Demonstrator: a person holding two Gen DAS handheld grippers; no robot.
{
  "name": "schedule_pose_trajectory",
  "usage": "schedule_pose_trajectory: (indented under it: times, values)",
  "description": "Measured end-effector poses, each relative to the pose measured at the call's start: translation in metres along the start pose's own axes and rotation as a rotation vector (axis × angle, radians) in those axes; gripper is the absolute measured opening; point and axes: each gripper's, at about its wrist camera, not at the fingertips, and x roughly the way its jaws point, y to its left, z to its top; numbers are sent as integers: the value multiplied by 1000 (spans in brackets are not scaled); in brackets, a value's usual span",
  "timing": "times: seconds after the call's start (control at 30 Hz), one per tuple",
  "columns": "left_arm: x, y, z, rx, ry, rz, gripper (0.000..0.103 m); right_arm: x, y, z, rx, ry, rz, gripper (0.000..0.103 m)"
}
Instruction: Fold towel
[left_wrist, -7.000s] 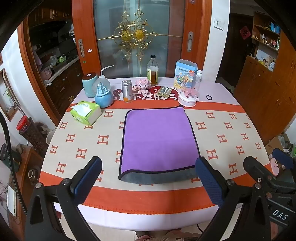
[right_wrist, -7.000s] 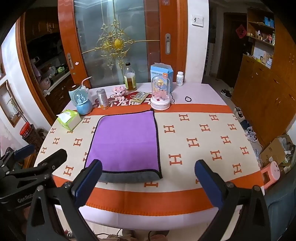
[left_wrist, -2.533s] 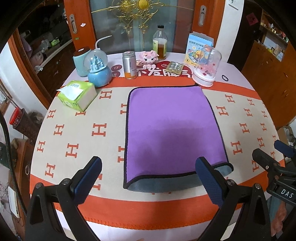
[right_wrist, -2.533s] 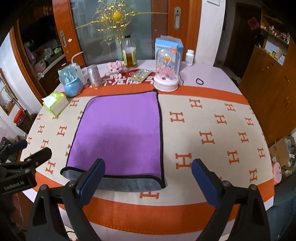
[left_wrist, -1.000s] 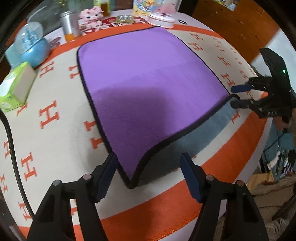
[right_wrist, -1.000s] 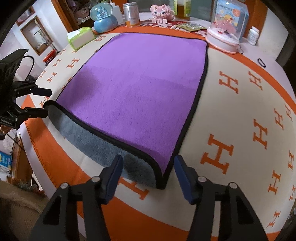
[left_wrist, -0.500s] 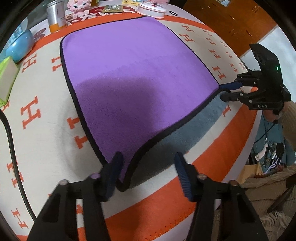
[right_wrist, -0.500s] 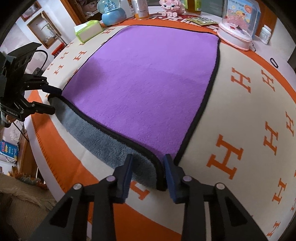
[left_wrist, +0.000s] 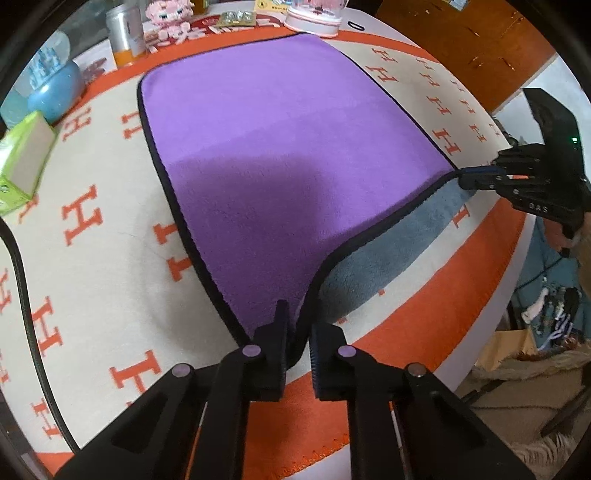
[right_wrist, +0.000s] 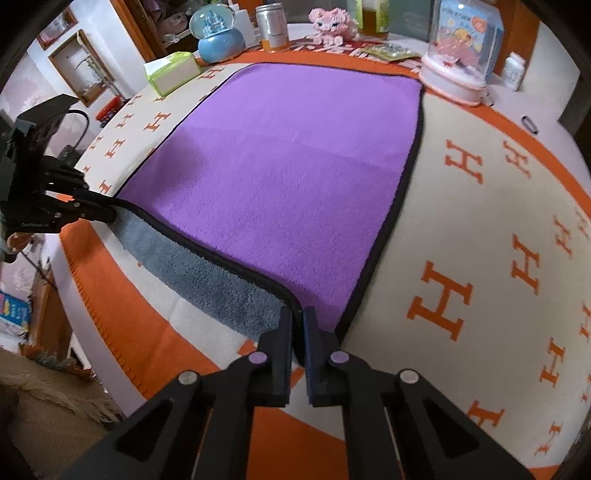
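Observation:
A purple towel (left_wrist: 288, 147) with a black hem and grey underside lies flat on the table; it also shows in the right wrist view (right_wrist: 295, 166). Its near edge is turned up, showing grey (left_wrist: 380, 251). My left gripper (left_wrist: 298, 328) is shut on the towel's near left corner. My right gripper (right_wrist: 298, 325) is shut on the near right corner. Each gripper shows in the other's view, the right one (left_wrist: 476, 177) and the left one (right_wrist: 99, 208), both pinching the hem.
The tablecloth (left_wrist: 92, 221) is cream with orange H marks and an orange border. At the far side stand a green tissue box (right_wrist: 171, 72), a blue snow globe (right_wrist: 218, 33), a can (right_wrist: 273, 26), a pink toy (right_wrist: 330, 20) and a domed ornament (right_wrist: 458, 55).
Both grippers came down to the towel's near corners and closed on them. The near hem is now lifted slightly off the table.

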Motion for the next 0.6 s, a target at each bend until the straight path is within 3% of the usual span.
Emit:
schedule_pose_trajectory:
  times: [0.3, 0.6]
  values:
    - [-47, -7, 12, -12, -106, 81, 5, -49, 15, 15, 76, -129, -114, 5]
    - [-94, 17, 56, -81, -215, 200, 5, -91, 27, 58, 127, -270, -249, 5]
